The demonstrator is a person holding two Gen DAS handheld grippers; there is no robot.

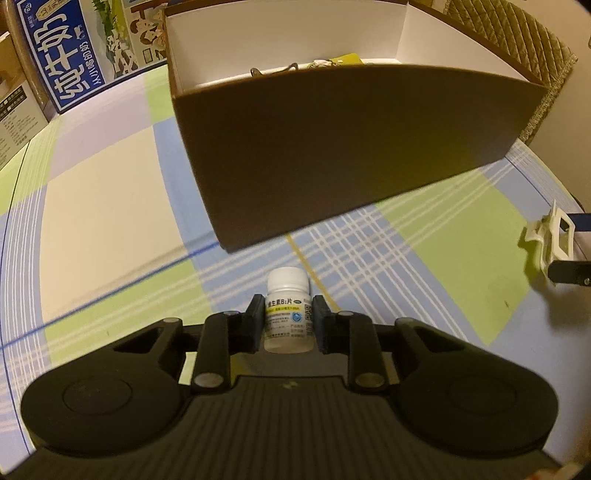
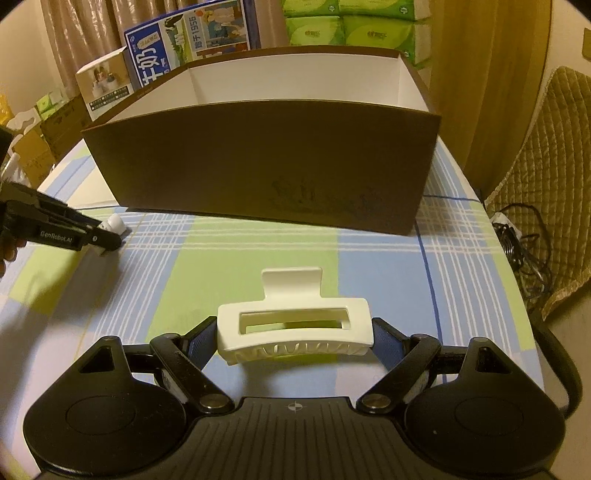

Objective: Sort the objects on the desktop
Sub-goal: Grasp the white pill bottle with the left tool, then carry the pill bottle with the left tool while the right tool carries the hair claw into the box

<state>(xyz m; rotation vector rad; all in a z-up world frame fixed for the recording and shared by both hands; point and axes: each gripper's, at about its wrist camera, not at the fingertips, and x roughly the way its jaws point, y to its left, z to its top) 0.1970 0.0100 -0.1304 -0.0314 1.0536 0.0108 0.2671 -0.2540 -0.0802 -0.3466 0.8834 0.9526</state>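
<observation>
A small white pill bottle (image 1: 288, 314) with a yellow-banded label stands on the plaid tablecloth, just in front of the brown box (image 1: 332, 147). My left gripper (image 1: 289, 304) is shut on it, one pad against each side of the label. In the right wrist view that gripper (image 2: 107, 236) shows at the left edge, with the bottle's cap (image 2: 116, 223) at its tip. A white hair claw clip (image 2: 293, 328) lies crosswise between the blue pads of my right gripper (image 2: 293, 334), which is shut on its two ends. The clip (image 1: 546, 232) also shows at the far right of the left wrist view.
The box (image 2: 258, 166) is open-topped and white inside, with a few small items on its floor (image 1: 317, 64). Behind it stand a blue milk carton box (image 2: 184, 40) and green tissue packs (image 2: 354, 26). A quilted chair (image 2: 554, 166) and cables (image 2: 517, 236) sit past the table's right edge.
</observation>
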